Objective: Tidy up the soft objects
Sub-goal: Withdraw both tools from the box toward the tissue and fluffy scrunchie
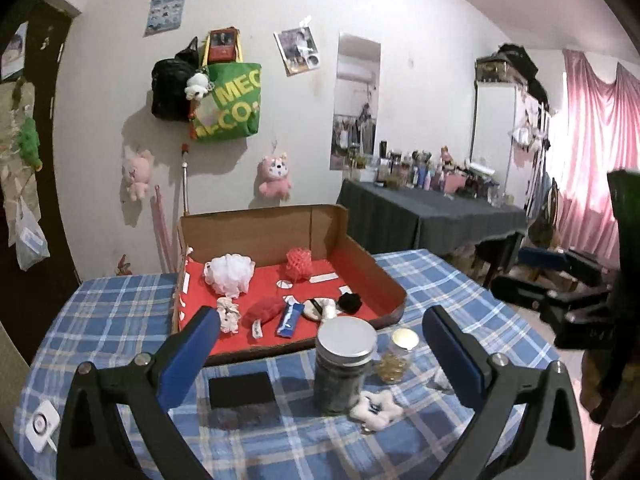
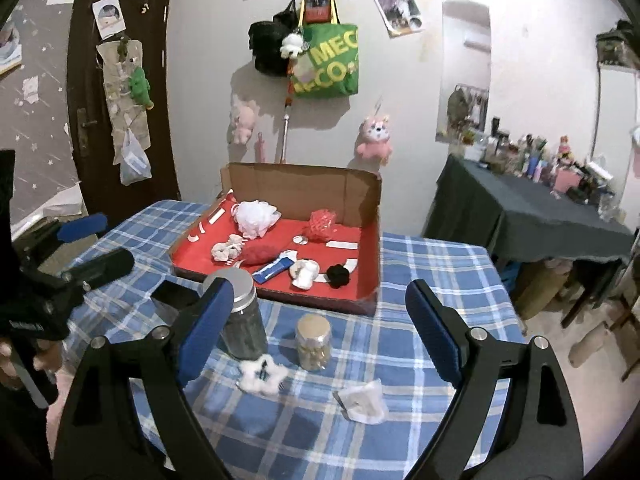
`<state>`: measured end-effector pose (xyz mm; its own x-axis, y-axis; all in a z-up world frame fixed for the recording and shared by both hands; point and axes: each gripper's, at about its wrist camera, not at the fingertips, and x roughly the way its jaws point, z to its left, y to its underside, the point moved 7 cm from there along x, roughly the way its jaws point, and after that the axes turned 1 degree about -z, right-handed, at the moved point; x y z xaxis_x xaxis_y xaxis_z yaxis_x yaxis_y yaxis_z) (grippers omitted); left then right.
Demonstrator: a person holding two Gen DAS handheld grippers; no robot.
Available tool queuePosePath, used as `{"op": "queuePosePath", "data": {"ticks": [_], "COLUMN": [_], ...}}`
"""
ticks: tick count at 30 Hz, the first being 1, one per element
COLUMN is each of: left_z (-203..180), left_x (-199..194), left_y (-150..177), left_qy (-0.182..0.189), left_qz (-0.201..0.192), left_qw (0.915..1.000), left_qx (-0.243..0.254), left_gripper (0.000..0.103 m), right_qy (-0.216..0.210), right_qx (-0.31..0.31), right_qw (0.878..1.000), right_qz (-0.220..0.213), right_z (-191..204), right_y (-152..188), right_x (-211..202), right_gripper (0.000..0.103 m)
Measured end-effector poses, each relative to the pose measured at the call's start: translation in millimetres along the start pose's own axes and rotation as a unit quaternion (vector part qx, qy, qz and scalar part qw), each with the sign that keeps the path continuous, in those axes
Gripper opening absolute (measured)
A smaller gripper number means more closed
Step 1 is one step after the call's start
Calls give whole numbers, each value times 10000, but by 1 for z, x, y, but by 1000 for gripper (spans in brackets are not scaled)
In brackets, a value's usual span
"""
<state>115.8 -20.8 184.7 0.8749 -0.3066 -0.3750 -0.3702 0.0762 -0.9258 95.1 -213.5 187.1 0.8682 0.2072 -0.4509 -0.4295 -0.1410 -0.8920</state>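
1. Jaw state: the left gripper (image 1: 320, 344) stands with its jaws spread wide and holds nothing. The right gripper (image 2: 320, 316) also stands with its jaws well apart and holds nothing. Both hang above the near edge of the table (image 2: 440, 264), clear of every item.
2. Task items: most soft objects lie in the cardboard tray (image 2: 366, 200) at the far edge of the table: a white bath pouf (image 2: 256, 216), a red mesh ball (image 2: 320, 224), a red pouf (image 2: 258, 254), a white scrunchie (image 2: 226, 250) and a black scrunchie (image 2: 338, 275). 2 soft items lie outside it, near the near edge: a white fluffy clip (image 2: 262, 374) and a crumpled white piece (image 2: 364, 402).
3. Risk 1: the fluffy clip lies touching or just beside the base of the large jar (image 2: 240, 320), with the small jar (image 2: 314, 342) near. A wide jaw descending on the clip probably strikes a jar and tips it.
4. Risk 2: the clip and the crumpled piece are low and limp. A shallow closure likely pinches the checked cloth with them and drags the jars.
5. Risk 3: both grippers sit close together. Simultaneous reaches toward the same item could make them collide.
6. View difference: the right wrist view shows the crumpled white piece and a dark door (image 2: 120, 92). The left wrist view shows it only as a faint shape beside a finger, but shows a black rectangular pad (image 1: 242, 394) plainly and a white device (image 1: 40, 426) at the table's near-left corner.
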Motion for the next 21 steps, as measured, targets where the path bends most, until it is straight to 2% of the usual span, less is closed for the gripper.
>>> {"op": "queuePosePath", "data": {"ticks": [5,12,21], "left_z": [-2,-9,-15], "left_x": [-17,-23,2], "left_y": [13,41,90], "left_qy": [-6,-306,-335], "left_qz": [-110,-136,364], "left_qw": [9995,9990,9974], "left_qx": [-305,-307,-515], "left_gripper": [103,103,103], "right_qy": [200,443,401], "right_qx": [-134,-242,-100], "right_qw": [9997,9987,9985], "right_qz": [-107,-15,360], "right_z": [7,7,0], "right_y": [22,57,94], "right_x": [-10,-3,19], "right_gripper": [89,90,90]}}
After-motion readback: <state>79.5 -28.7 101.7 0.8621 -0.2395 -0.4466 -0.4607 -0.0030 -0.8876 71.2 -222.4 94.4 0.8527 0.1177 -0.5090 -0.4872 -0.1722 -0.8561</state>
